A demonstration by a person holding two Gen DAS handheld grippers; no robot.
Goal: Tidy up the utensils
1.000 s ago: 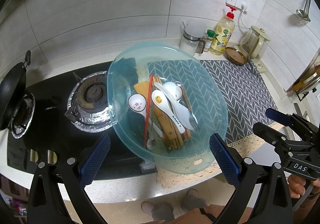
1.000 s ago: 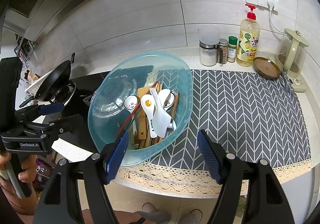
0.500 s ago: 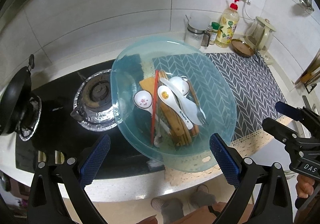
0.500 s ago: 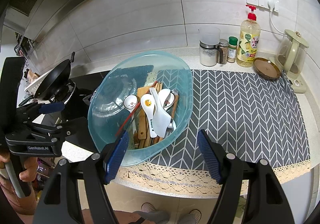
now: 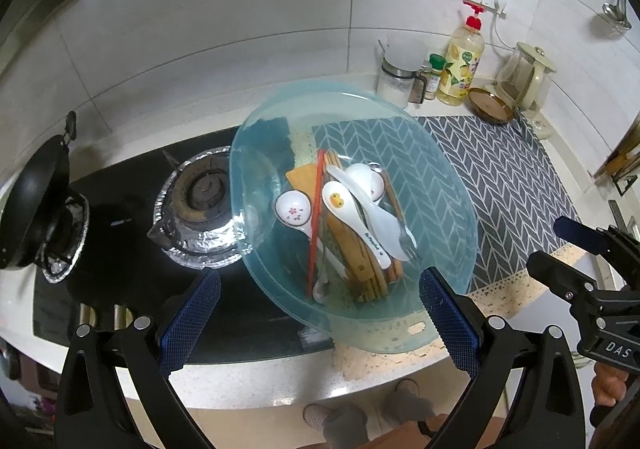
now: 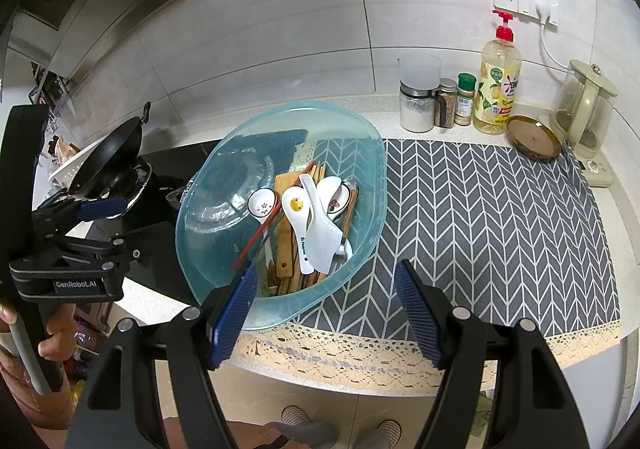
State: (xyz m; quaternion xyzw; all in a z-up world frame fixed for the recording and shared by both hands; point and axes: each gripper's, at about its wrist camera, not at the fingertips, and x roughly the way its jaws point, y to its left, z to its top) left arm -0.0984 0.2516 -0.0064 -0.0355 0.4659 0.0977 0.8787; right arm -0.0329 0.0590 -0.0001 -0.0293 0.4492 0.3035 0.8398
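Translucent blue plastic forms the basin (image 5: 360, 305) seen from the left wrist, lying partly on the black stove (image 5: 132, 225) and partly on the grey chevron mat (image 5: 500, 185), with white spoons (image 5: 352, 213), wooden utensils (image 5: 360, 257) and a red chopstick (image 5: 316, 217) piled inside; the left gripper (image 5: 320, 321) hangs above its near rim, jaws wide and empty. From the right wrist, the right gripper (image 6: 324, 313) likewise stands wide and empty over the basin's (image 6: 360, 177) near edge.
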